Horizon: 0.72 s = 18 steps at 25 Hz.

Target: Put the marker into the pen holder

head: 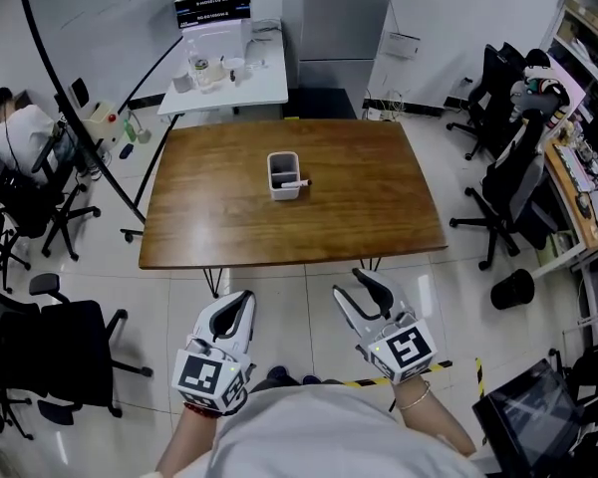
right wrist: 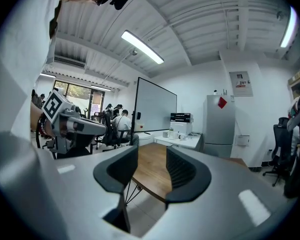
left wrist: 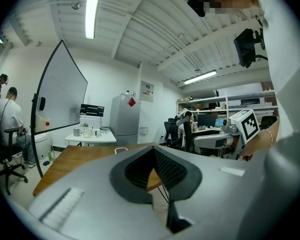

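A white pen holder [head: 283, 174] stands near the middle of the wooden table [head: 209, 227]. A marker [head: 295, 182] lies in it, one end poking over its right rim. Both grippers hang over the floor in front of the table's near edge, well short of the holder. My left gripper [head: 241, 297] is shut, its tips touching with nothing between them [left wrist: 152, 149]; the holder's rim [left wrist: 121, 149] shows small beyond it. My right gripper [head: 347, 282] is open and holds nothing [right wrist: 151, 149].
A white side table [head: 264, 83] with a dark box [head: 214, 3] stands behind the wooden table. Office chairs [head: 40, 352] crowd the left, more chairs [head: 503, 182] and a black bin [head: 513, 289] the right. A person [head: 20, 127] sits at far left.
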Each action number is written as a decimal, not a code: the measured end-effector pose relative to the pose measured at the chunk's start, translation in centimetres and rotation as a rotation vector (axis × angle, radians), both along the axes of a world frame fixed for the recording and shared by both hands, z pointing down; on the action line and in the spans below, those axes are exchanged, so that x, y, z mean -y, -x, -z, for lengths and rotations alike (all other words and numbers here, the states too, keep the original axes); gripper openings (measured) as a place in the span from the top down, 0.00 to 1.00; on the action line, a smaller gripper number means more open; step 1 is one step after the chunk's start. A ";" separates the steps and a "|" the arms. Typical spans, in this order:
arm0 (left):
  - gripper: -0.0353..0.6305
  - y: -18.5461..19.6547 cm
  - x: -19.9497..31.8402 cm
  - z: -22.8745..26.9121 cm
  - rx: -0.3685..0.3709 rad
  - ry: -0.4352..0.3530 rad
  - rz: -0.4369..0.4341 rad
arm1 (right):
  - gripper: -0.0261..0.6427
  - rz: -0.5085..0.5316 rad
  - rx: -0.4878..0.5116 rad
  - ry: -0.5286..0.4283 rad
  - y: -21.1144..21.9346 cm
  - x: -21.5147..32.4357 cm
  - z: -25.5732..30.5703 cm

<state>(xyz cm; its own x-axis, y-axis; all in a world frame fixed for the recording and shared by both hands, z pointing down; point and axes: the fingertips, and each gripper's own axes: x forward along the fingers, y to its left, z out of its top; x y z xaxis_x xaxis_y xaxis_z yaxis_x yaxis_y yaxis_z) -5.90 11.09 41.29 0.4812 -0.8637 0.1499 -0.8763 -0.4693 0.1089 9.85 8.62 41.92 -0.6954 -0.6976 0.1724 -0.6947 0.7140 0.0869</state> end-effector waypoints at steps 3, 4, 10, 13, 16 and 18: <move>0.94 0.7 0.3 0.1 -0.003 -0.003 0.000 | 0.73 -0.001 -0.006 -0.001 0.7 0.2 0.0; 0.94 0.9 0.5 0.2 -0.004 -0.004 0.000 | 0.73 -0.001 -0.008 -0.001 0.9 0.2 -0.1; 0.94 0.5 0.4 0.1 -0.003 -0.001 -0.015 | 0.73 0.006 -0.016 0.014 1.2 -0.2 -0.5; 0.94 0.0 0.5 0.2 -0.005 0.003 -0.026 | 0.73 -0.004 -0.023 0.008 0.8 -0.2 -0.3; 0.94 -0.2 0.4 0.2 -0.005 0.004 -0.035 | 0.73 -0.008 -0.027 0.010 0.6 -0.4 -0.5; 0.94 -0.3 0.4 0.3 -0.004 0.004 -0.040 | 0.73 -0.011 -0.027 0.018 0.5 -0.6 -0.5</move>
